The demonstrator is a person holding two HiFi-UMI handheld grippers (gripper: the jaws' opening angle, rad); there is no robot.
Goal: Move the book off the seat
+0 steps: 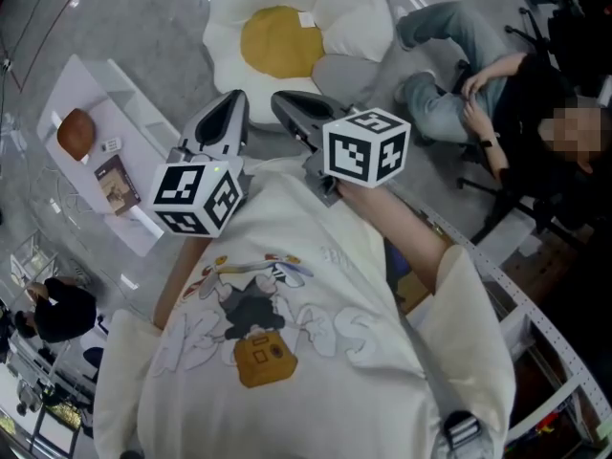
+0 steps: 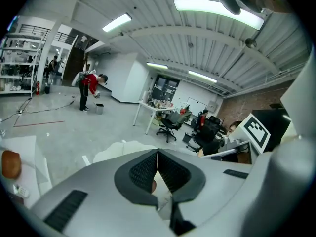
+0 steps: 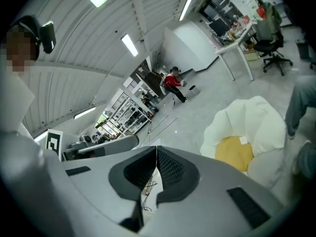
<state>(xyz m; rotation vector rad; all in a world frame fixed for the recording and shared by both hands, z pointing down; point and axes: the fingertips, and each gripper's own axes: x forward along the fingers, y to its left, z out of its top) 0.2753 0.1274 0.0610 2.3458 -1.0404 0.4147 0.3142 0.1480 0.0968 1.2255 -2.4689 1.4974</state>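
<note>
Grey concrete floor [image 1: 163, 27] of a big open workshop, seen from above. On it, largest, a flower-shaped seat [image 1: 363, 8], white petals round a yellow middle, nothing lying on it. To the left, a low white shelf [image 1: 91, 89] set at a slant. On the shelf, well apart from the seat, the book [image 1: 117, 184], flat, cover up, just beside a round brown lump [image 1: 76, 133]; too small to say what that lump is.

Judging by that, probably finished already, with the book off the seat and nothing left to carry. Best now to pull back cleanly: keep both tools high and close to the chest, away from shelf and seat alike, so as not to nudge the book. If the shelf is in fact the seat meant, hard to rule out from here, then come down on the book's long edge, pinch cover and pages together, and lift level.

Left gripper [image 1: 234, 101] up in front of the cream shirt [image 1: 287, 285], pointing out over the seat, ribbed pads pressed together, nothing between them. Right gripper [image 1: 284, 101] just beside it, likewise fully closed and empty, touching nothing.
</note>
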